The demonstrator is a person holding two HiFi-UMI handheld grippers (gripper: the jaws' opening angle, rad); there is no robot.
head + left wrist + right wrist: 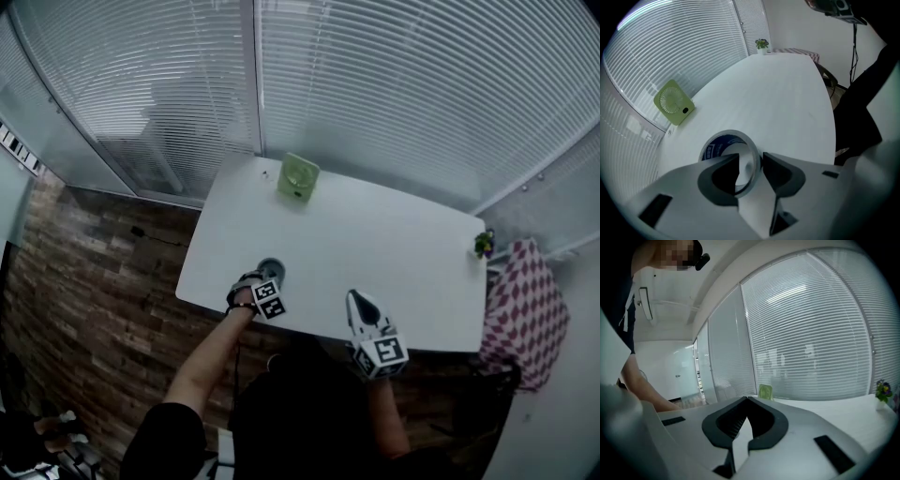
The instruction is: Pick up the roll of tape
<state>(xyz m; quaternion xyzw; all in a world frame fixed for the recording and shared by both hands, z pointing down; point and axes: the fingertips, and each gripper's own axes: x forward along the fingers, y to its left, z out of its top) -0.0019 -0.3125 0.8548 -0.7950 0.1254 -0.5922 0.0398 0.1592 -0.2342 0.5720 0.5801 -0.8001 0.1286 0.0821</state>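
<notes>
The roll of tape (271,269) lies flat near the front left edge of the white table (375,244); it is a thin grey ring with blue print inside (717,146). My left gripper (751,157) points steeply down over it, one jaw inside the ring and the other outside, with the ring's right wall between them. The outer jaw is at the wall, and a slim gap shows at the inner jaw. In the head view the left gripper (265,281) covers part of the roll. My right gripper (746,399) hovers at the table's front edge (356,300), shut and holding nothing.
A small green fan (298,176) stands at the table's far edge, also the fan (673,101) in the left gripper view. A little potted plant (484,244) sits at the right corner. A checked cloth (525,309) hangs right of the table. Blinds line the far wall.
</notes>
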